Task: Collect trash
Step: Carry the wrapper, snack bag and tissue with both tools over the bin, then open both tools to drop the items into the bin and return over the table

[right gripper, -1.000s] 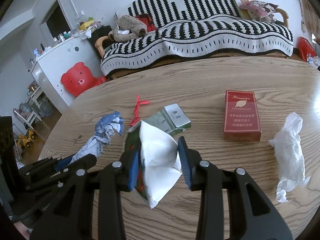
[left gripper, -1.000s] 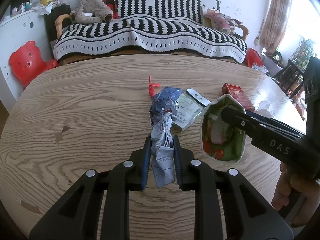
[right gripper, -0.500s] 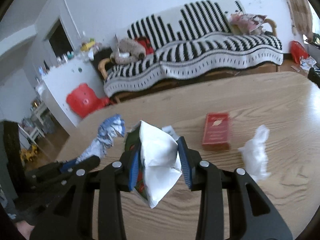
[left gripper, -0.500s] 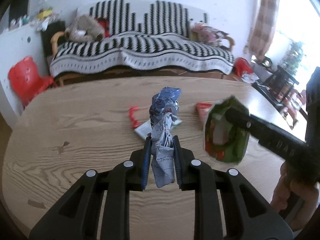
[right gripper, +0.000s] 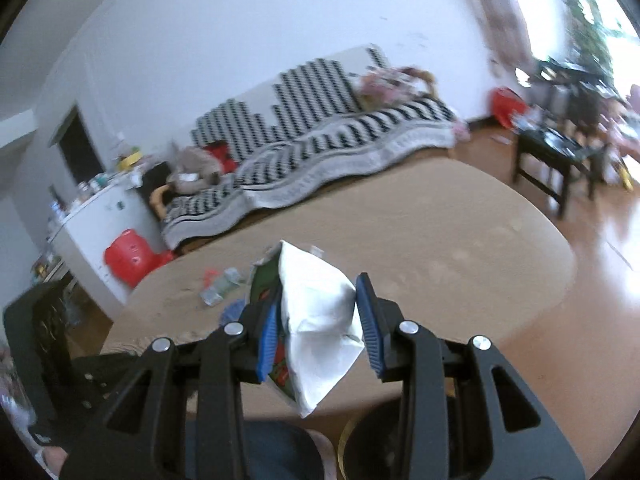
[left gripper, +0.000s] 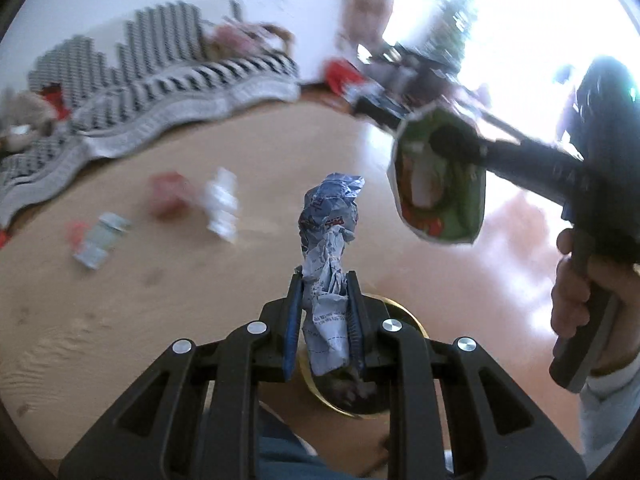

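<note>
R tongs [right gripper: 316,320] clamped on white snack bag [right gripper: 316,320], above wood table [right gripper: 440,240], striped sofa [right gripper: 320,136] behind

Crumpled blue-and-white printed paper wad [left gripper: 329,240], creased and matt. Green snack bag [left gripper: 440,184] of glossy plastic film, its white outer face [right gripper: 316,312] smooth with a soft sheen. Pale wooden oval table [left gripper: 160,280], grained, matt. Black matt plastic gripper frames with ribbed blue pads [right gripper: 366,320] and shiny metal rivets [left gripper: 257,327].
</note>
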